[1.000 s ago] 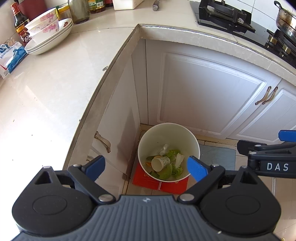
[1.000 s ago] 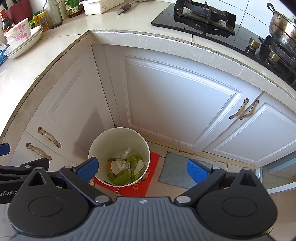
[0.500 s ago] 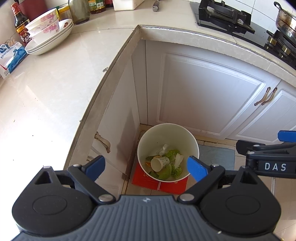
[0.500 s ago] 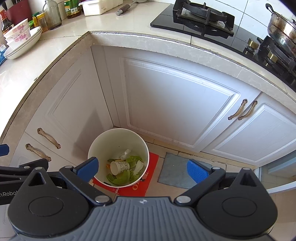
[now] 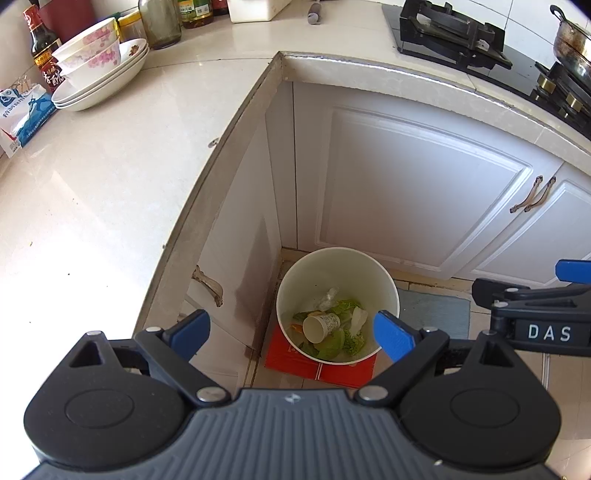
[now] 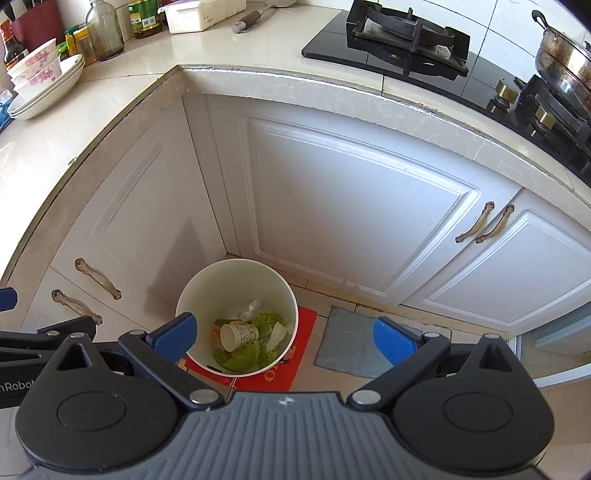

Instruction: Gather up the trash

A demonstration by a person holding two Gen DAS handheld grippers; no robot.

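Note:
A white trash bin (image 5: 384, 280) stands on the floor in the corner of the cabinets, on a red mat (image 5: 291, 360). It also shows in the right wrist view (image 6: 207, 288). Inside lie a paper cup (image 5: 320, 326), green vegetable scraps (image 5: 334, 341) and crumpled plastic (image 5: 327, 297). The cup shows in the right wrist view too (image 6: 238, 336). My left gripper (image 5: 293, 330) is open and empty, high above the bin. My right gripper (image 6: 284, 336) is open and empty, also high above the bin. It shows at the right edge of the left wrist view (image 5: 535, 314).
A cream L-shaped countertop (image 5: 92, 192) carries stacked bowls and plates (image 5: 96, 70), bottles, a blue packet (image 5: 22, 114). A gas stove (image 6: 406, 33) and a wok (image 6: 565, 62) sit at the back right. White cabinet doors with bronze handles (image 6: 484, 221) line the corner. A grey floor mat (image 6: 351, 343) lies beside the bin.
Both grippers have drifted very slightly; the bin sits a touch lower left in the right wrist view. Nothing was taken hold of or let go.

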